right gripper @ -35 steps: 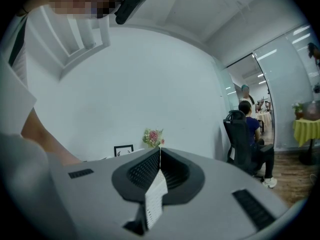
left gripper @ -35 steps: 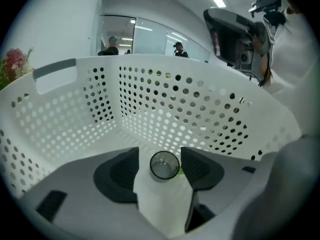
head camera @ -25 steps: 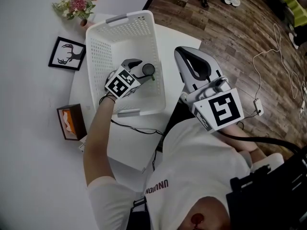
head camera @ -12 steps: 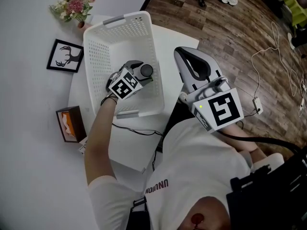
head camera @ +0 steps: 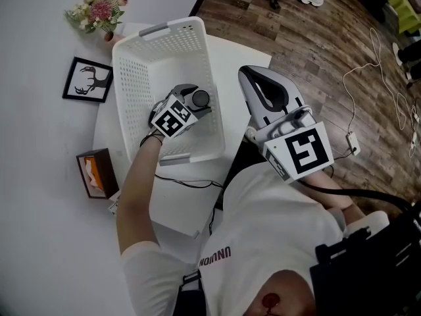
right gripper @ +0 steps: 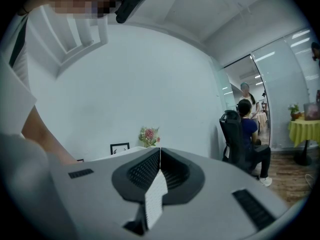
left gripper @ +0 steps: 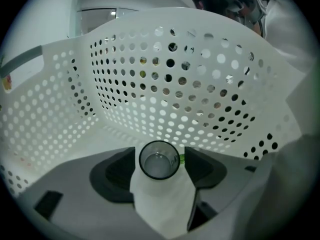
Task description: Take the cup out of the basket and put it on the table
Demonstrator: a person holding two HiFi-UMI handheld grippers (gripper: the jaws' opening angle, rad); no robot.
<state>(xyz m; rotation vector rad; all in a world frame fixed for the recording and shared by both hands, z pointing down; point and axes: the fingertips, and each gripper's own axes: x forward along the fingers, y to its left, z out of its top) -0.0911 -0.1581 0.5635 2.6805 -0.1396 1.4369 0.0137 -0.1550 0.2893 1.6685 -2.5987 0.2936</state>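
A white perforated basket stands on the white table. Inside it, near the right wall, is a small dark-rimmed cup, whose round mouth faces the left gripper view. My left gripper reaches into the basket with its jaws wide, one pad on each side of the cup. A thin gap shows at the right pad, so the cup is not squeezed. My right gripper hangs in the air to the right of the basket, jaws together and empty.
Flowers, a framed deer picture and a brown tissue box sit left of the basket. A black cable crosses the table below it. Wooden floor lies to the right. People sit far off.
My left gripper has edged slightly right and down, closer round the cup. The cup and my right gripper have stayed where they were.
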